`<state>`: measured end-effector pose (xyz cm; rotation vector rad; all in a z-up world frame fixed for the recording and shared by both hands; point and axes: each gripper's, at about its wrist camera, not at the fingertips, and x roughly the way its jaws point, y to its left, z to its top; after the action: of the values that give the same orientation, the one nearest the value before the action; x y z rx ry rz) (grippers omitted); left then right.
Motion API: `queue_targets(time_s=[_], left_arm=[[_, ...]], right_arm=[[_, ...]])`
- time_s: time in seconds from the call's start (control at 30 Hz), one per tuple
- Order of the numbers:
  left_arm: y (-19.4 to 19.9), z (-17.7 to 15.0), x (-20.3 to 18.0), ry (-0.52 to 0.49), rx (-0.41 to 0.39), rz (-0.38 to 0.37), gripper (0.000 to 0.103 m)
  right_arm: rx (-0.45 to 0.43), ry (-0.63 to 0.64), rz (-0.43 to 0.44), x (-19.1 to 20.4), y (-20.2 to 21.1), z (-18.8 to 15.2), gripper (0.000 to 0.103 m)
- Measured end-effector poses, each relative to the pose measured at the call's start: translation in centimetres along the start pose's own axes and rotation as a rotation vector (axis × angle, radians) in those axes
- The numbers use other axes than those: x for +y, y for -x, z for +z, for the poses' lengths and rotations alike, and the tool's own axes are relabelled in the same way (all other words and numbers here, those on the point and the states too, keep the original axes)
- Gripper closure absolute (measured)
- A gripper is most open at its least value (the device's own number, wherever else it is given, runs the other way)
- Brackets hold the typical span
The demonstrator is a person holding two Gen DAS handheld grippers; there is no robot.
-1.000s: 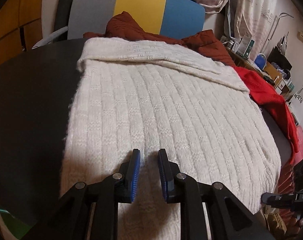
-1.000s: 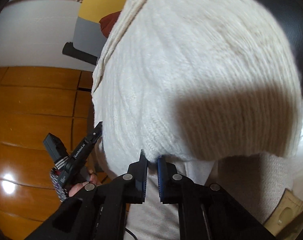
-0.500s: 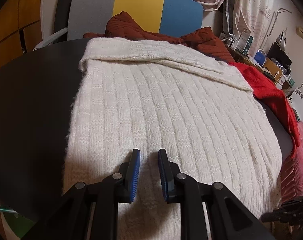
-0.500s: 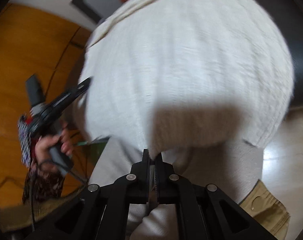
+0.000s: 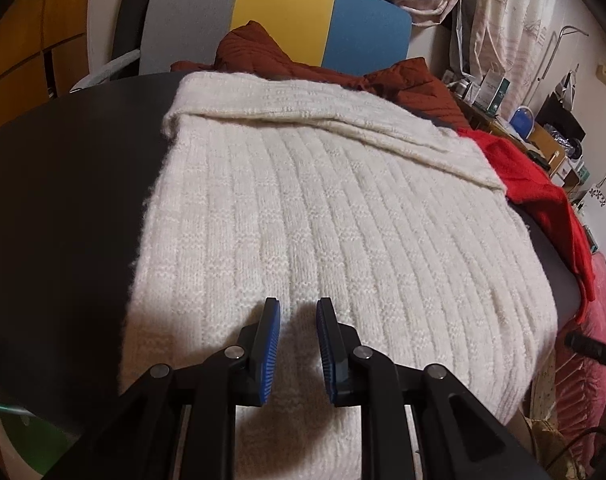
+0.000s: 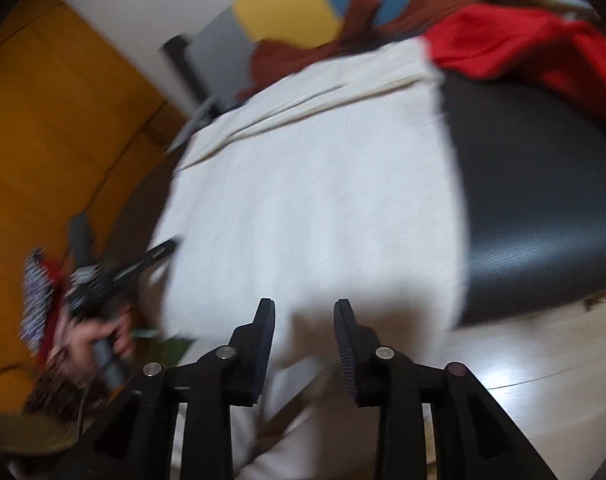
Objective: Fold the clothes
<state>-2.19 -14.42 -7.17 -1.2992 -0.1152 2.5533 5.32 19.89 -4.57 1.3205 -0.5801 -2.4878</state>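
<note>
A cream knit sweater point(image 5: 335, 240) lies folded on the dark round table point(image 5: 63, 200), its near edge hanging over the rim. The left gripper point(image 5: 299, 320) hovers above it, jaws slightly apart and empty. The right gripper point(image 6: 303, 320), jaws just opening, holds nothing.

A cream ribbed knit sweater point(image 5: 323, 224) is spread flat on the dark worktop point(image 5: 63, 200), a band folded over along its far edge. Its near edge hangs over the worktop's rim. A red garment point(image 5: 543, 200) is heaped beside it, a rust-coloured one point(image 5: 263, 52) behind.
</note>
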Motion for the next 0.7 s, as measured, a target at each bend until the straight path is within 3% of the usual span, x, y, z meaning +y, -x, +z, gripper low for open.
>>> queue_targets(time_s=[0.07, 0.17, 0.23, 0.27, 0.33, 0.43, 0.5, 0.57, 0.63, 0.67, 0.7], left_arm=[[0.0, -0.2, -0.3, -0.015, -0.009, 0.01, 0.084], [0.0, -0.4, -0.4, -0.032, -0.015, 0.013, 0.084], [0.1, -0.4, -0.2, -0.039, -0.018, 0.009, 0.083], [0.1, -0.5, -0.1, -0.041, -0.02, 0.004, 0.083], [0.2, -0.7, 0.4, -0.039, -0.03, -0.014, 0.084], [0.6, -1.2, 1.0, -0.056, -0.047, -0.043, 0.084], [1.3, -1.3, 1.3, -0.062, -0.047, -0.056, 0.084], [2.5, -1.7, 2.0, -0.049, -0.072, -0.071, 0.084], [3.9, -2.3, 3.5, 0.0, -0.105, -0.083, 0.083], [4.6, -2.6, 4.3, 0.025, -0.121, -0.09, 0.082], [5.2, -3.0, 5.5, 0.07, -0.131, -0.092, 0.08]], right_arm=[[-0.022, 0.033, -0.064, -0.1, -0.6, 0.2, 0.059], [-0.008, 0.133, -0.12, 1.4, -2.4, -0.2, 0.061], [0.048, 0.251, -0.219, 2.1, -3.6, -1.0, 0.071], [0.065, 0.323, -0.277, 2.5, -4.0, -1.5, 0.086], [0.088, 0.442, -0.381, 2.3, -3.9, -2.6, 0.093], [0.148, 0.365, -0.399, -0.2, -3.7, -3.1, 0.098], [0.163, 0.271, -0.363, -2.3, -3.2, -3.5, 0.097], [0.099, 0.176, -0.249, -3.6, -1.3, -3.5, 0.085], [0.028, 0.078, -0.154, -4.9, 0.6, -3.3, 0.057], [-0.012, 0.037, -0.134, -5.5, 1.4, -3.1, 0.036], [-0.044, 0.005, -0.118, -6.2, 2.2, -2.9, 0.03]])
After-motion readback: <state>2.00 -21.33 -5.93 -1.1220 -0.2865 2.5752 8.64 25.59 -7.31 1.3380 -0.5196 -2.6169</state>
